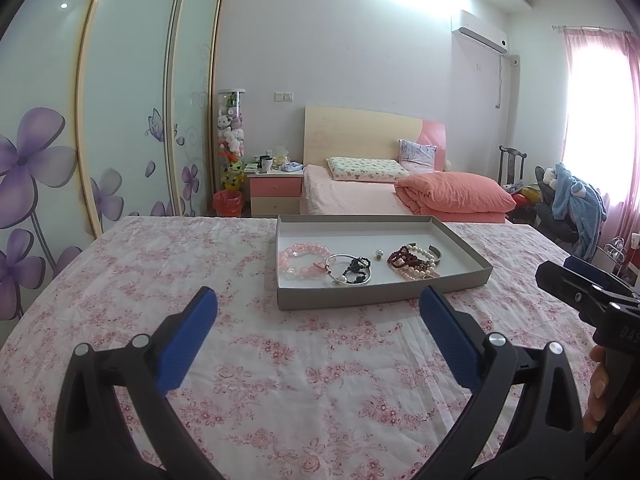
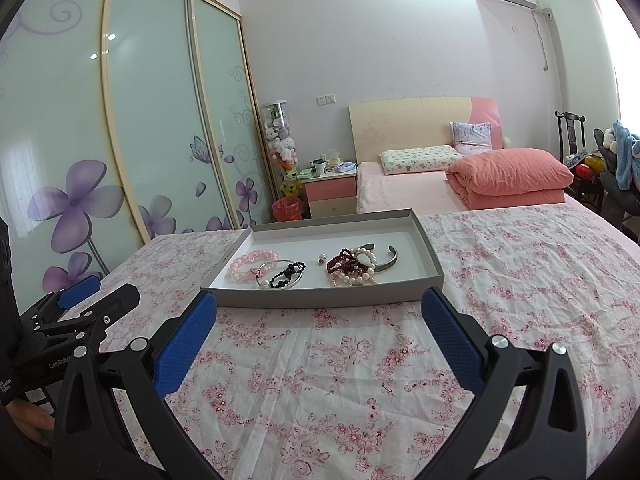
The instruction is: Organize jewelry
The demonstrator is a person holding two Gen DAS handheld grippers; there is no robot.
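Left wrist view shows the shallow grey cardboard tray (image 1: 460, 280) on the floral-clothed bench (image 1: 160, 272), holding pink bead bracelet (image 1: 304, 258), silver bangle (image 1: 348, 270) and pearl strands (image 1: 420, 264) bunched together. Left gripper (image 1: 318, 308) and right gripper (image 2: 319, 311) hang short of it, jaws apart, empty; whether sorting is starting or finished, I can't judge.

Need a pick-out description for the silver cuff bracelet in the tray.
On the floral bedspread sits a shallow grey tray. At its far right end, behind the pearl and dark red beads, lies the silver cuff: the only plain, open-ended metal band.
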